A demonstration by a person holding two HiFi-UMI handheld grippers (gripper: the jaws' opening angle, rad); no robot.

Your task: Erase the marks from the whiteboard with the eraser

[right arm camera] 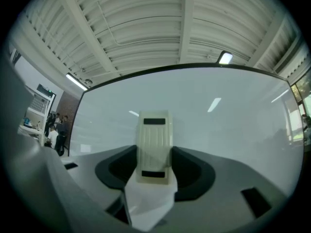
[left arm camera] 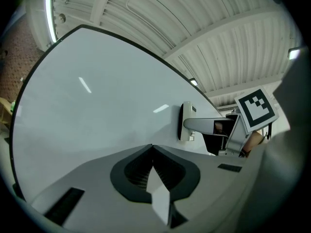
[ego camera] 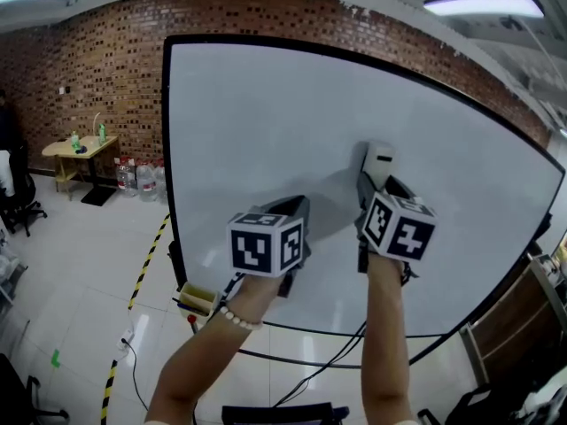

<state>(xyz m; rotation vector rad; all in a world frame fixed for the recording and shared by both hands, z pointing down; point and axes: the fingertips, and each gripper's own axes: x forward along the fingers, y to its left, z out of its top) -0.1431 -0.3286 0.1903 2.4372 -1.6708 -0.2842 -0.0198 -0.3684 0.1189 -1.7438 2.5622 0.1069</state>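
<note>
The right gripper is clamping a cream-coloured, ribbed plastic whiteboard eraser between its dark padded jaws, which are gripping the eraser's two long sides. In the left gripper view the eraser is lying with its flat face against the large white, black-framed whiteboard, and the right gripper is reaching in to it from the side. In the head view the eraser is sitting right of the board's middle, just above the right gripper.

The left gripper is holding nothing: its jaws are meeting tip to tip. In the head view it is hovering beside the right one, lower on the board, and the left gripper is pointing at the whiteboard; I cannot tell whether it is touching the surface. A white bead bracelet is circling the left wrist.

The board is reflecting long ceiling lights. Left of the board a red brick wall is running back to a small wooden table, with clear water bottles standing on the pale tiled floor nearby. A yellow-and-black striped tape line is crossing the tiles near the board's lower left corner. In the right gripper view several people are standing far off, beyond the board's left edge.
</note>
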